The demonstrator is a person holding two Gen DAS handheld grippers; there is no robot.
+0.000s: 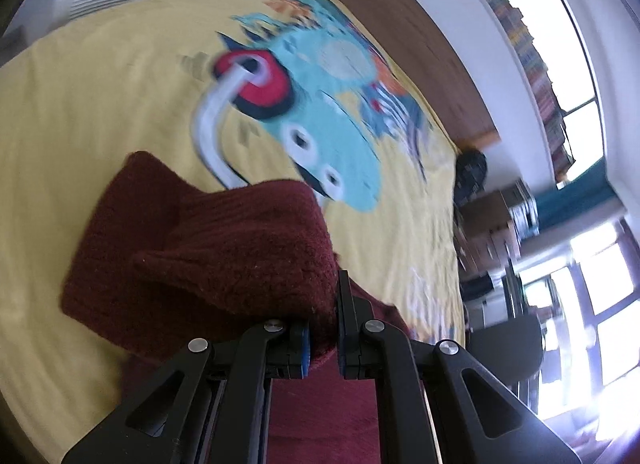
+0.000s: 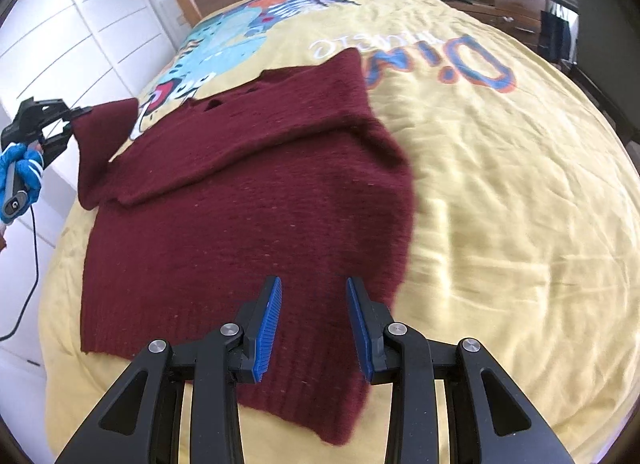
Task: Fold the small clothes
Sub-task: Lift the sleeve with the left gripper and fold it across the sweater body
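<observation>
1. Left wrist view: bedspread print smeared by motion blur; details unreadable.
2. Sweater fold hides left gripper fingertips.
3. Right wrist view: person's hand cut off by the picture's left edge.

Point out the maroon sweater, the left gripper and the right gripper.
maroon sweater (image 2: 248, 223), right wrist view, flat body panel.
left gripper (image 2: 74, 113), right wrist view, fingertips pinching the sleeve.
right gripper (image 2: 314, 324), right wrist view, gap between blue pads.

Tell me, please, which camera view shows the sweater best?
The right wrist view: the whole sweater lies spread on the bedspread, one sleeve lifted by the left gripper. The left wrist view shows only the blurred sleeve bunched in its jaws.
</observation>
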